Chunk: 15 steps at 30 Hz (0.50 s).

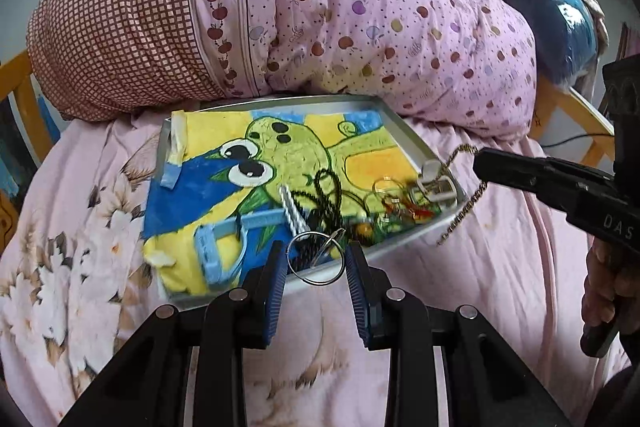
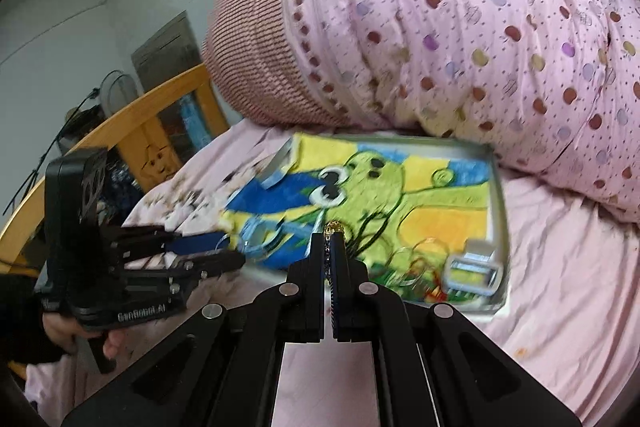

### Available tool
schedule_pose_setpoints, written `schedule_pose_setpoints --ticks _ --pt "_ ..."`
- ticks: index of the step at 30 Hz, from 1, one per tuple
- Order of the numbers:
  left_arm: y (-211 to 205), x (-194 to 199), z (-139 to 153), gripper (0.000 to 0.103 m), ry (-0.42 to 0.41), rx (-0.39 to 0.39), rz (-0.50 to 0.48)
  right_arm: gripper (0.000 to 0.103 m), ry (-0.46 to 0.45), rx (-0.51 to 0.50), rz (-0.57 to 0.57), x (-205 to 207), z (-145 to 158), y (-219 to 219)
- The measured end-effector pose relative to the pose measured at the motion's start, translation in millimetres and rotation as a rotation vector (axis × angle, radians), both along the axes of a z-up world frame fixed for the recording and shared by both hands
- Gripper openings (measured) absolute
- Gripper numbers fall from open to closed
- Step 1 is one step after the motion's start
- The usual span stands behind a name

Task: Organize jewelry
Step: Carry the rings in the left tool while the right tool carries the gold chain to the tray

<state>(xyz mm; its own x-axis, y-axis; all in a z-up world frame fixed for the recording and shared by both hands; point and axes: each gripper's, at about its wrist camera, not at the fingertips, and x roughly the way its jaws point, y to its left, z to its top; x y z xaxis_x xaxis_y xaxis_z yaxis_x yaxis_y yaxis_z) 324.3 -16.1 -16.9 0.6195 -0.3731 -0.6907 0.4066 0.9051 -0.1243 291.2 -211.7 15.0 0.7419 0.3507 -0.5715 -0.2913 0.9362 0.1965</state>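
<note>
**A:** On a bed, a shallow metal tray (image 1: 408, 141) lined with a frog drawing holds the jewelry. Where does each tool stand relative to that tray?

**B:** The left tool (image 1: 316, 261) hovers at the tray's near rim, jaws apart. A silver ring (image 1: 316, 257) sits between its blue pads; whether the pads touch it cannot be told. The right tool (image 2: 331, 237) is pressed together on a gold chain (image 1: 464, 201).

**A:** And the chain's lie?

**B:** In the left wrist view it hangs from the right tool's tip down across the tray's right rim, long axis running steeply downward, its free end outside the tray over the pink bedsheet (image 1: 500, 267). The rest of the jewelry, namely clear rings, a black cord (image 1: 326, 193) and a small open box (image 1: 436, 187), crowds the tray's near right corner.

**A:** So the coming move?

**B:** Likely the right tool's: the chain lies on its side of the tray, well apart from the left tool. Carrying it inward over the rim risks the dangling end snagging there.
</note>
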Motion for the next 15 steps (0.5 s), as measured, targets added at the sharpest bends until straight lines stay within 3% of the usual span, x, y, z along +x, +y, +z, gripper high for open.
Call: schedule_pose_setpoints --ticks 15 --pt "-19.9 48.2 -27.3 0.028 0.025 -0.029 0.014 0.003 0.039 0.009 -0.073 52.2 -23.7 -18.2"
